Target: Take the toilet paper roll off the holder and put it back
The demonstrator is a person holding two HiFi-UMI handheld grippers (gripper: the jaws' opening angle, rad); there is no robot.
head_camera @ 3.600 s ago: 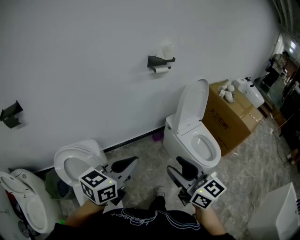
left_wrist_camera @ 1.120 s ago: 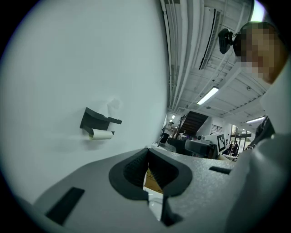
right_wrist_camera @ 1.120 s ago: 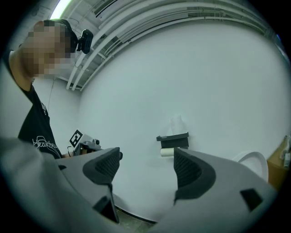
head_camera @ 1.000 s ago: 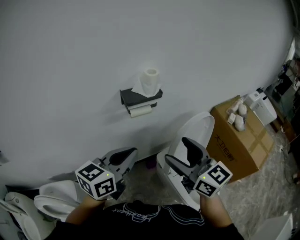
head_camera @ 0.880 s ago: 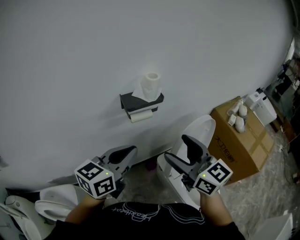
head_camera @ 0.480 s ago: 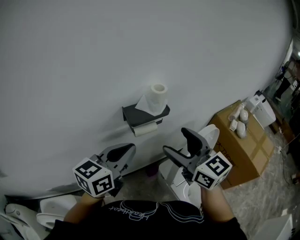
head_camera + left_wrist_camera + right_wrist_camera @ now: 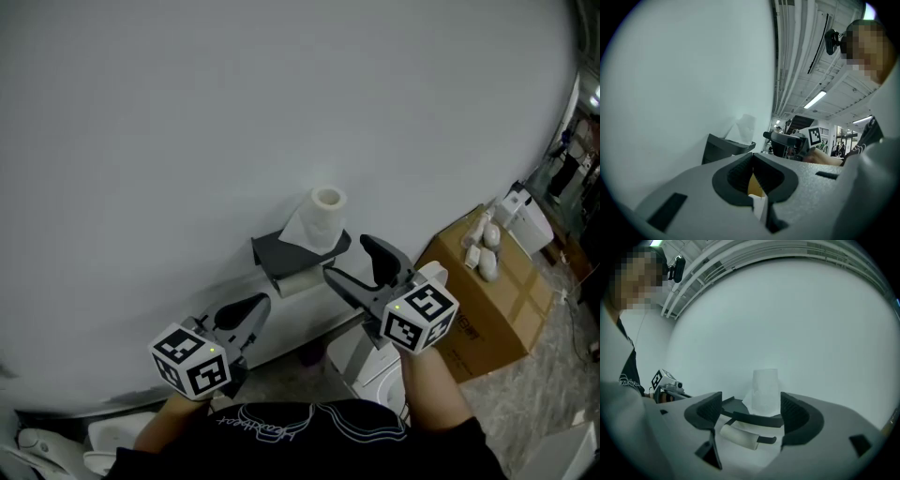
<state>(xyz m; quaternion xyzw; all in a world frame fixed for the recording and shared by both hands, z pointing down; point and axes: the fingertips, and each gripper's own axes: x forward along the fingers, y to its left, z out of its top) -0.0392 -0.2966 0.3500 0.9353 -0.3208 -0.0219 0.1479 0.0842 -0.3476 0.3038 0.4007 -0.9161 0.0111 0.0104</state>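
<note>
A dark holder point(image 7: 281, 251) is fixed to a plain pale wall point(image 7: 187, 112). A toilet paper roll point(image 7: 320, 218) is stood upright on the holder's flat top, with a loose sheet draped down its front. A thin roll point(image 7: 298, 282), nearly used up, is carried on the bar below the shelf.

The right gripper point(image 7: 356, 265) is held just beside the holder, on its right and slightly below the shelf. In the right gripper view its jaws are seen spread wide, and nothing is clasped by them. The upright roll point(image 7: 765, 392) is framed in the gap between them, beyond the right gripper point(image 7: 750, 413), with the shelf point(image 7: 733, 405) and the thin roll point(image 7: 738, 437) lower in the same gap. No contact with either roll is seen.

The left gripper point(image 7: 246, 309) is held lower and to the left, well apart from the holder. In the left gripper view the jaws of the left gripper point(image 7: 753, 161) are seen pressed together, with nothing caught between them. The holder point(image 7: 724, 147) and the roll point(image 7: 743, 129) are seen past it against the wall, and the right gripper point(image 7: 787, 139) is seen further right.

A cardboard box point(image 7: 483, 300) is set on the floor to the right.
</note>
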